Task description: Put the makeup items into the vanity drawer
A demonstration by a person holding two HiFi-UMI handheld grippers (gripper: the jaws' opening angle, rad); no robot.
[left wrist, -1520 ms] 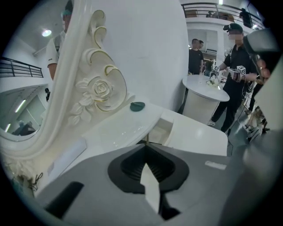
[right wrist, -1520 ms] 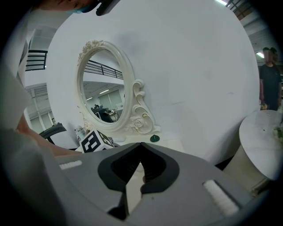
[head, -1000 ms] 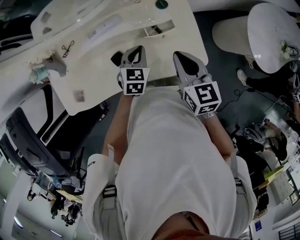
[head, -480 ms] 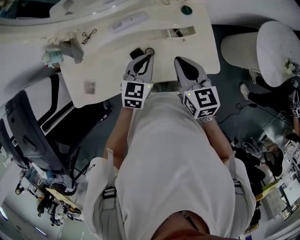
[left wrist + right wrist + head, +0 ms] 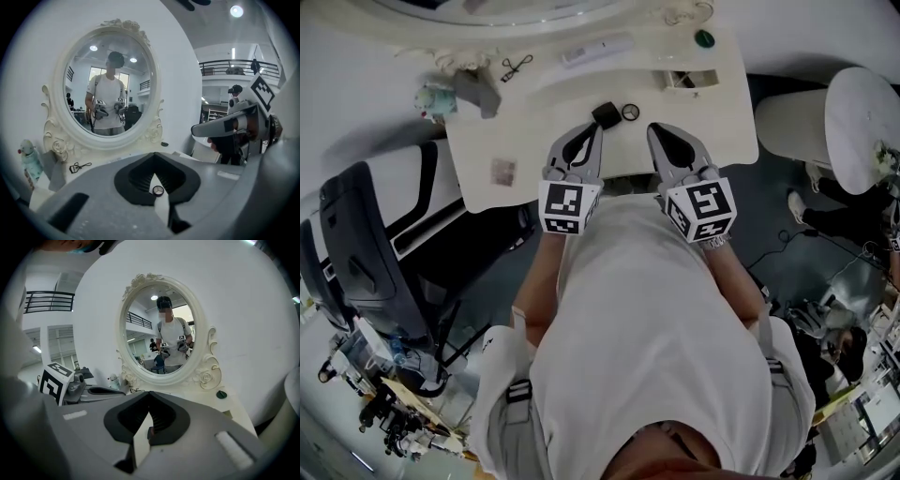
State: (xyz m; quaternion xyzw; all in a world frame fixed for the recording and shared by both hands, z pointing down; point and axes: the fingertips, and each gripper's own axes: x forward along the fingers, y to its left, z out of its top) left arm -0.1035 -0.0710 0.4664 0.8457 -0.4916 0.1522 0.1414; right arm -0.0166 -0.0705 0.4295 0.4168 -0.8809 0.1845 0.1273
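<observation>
Both grippers hover side by side over the front edge of the white vanity table (image 5: pixel 487 150), shut and holding nothing. My left gripper (image 5: pixel 595 127) points at a black square compact (image 5: pixel 605 114) and a small round pot (image 5: pixel 630 112) just ahead of it; the pot (image 5: pixel 158 190) shows through its jaws. My right gripper (image 5: pixel 654 129) is a little to the right of them. Farther back lie an eyelash curler (image 5: pixel 516 66), a white stick (image 5: pixel 595 49) and a green round lid (image 5: pixel 704 38). No open drawer shows.
An oval mirror (image 5: pixel 110 84) in an ornate white frame stands at the back of the table and reflects the person. A teal toy figure (image 5: pixel 436 97) is at the back left, a small open box (image 5: pixel 684 80) at the right. A black chair (image 5: pixel 366 262) stands left, a white round table (image 5: pixel 862 122) right.
The person has come closer to the vanity. Both grippers have moved forward over the table's front edge toward the compact and the pot, the left one rising. Both stay shut.
</observation>
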